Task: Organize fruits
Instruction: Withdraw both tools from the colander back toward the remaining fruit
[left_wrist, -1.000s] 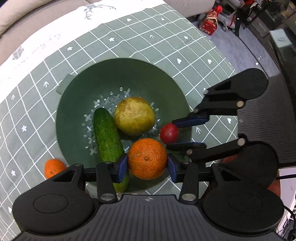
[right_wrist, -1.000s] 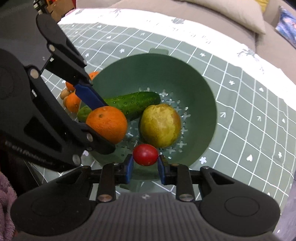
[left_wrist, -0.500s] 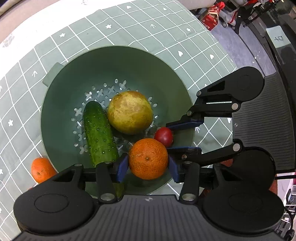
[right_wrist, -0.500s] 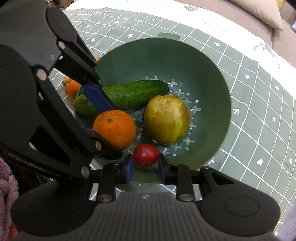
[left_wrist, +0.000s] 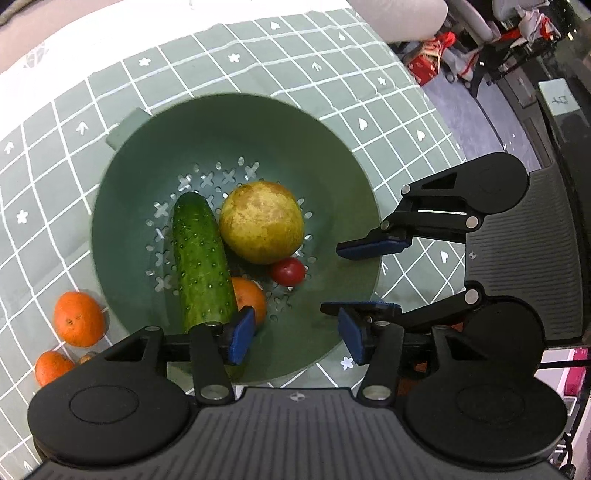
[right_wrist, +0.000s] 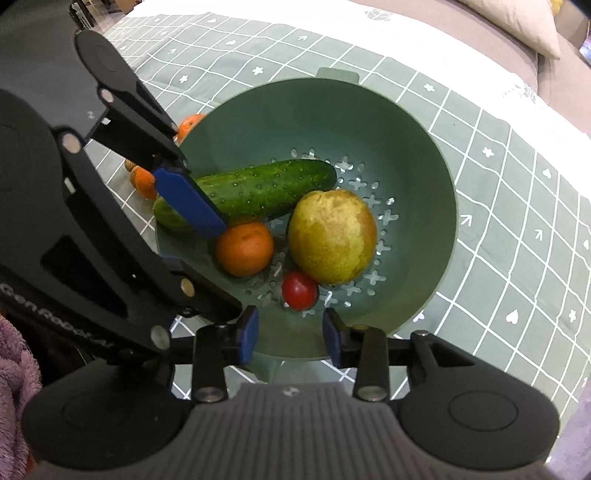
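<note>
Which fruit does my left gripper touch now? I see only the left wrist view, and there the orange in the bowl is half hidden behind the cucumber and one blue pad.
Observer: None that I can see. The right wrist view shows the whole orange lying on the floor of the bowl, beside the cucumber. The jaws of the left gripper have just been opening, and nothing is between them.
Operator: Is the tomato between the right pads?
Observer: No. The tomato lies on the holes, beyond the right gripper. Its jaws have just been opening, with nothing between them.
Operator: Is anything else on that side?
Observer: A purple fleecy cloth shows at the left edge.
</note>
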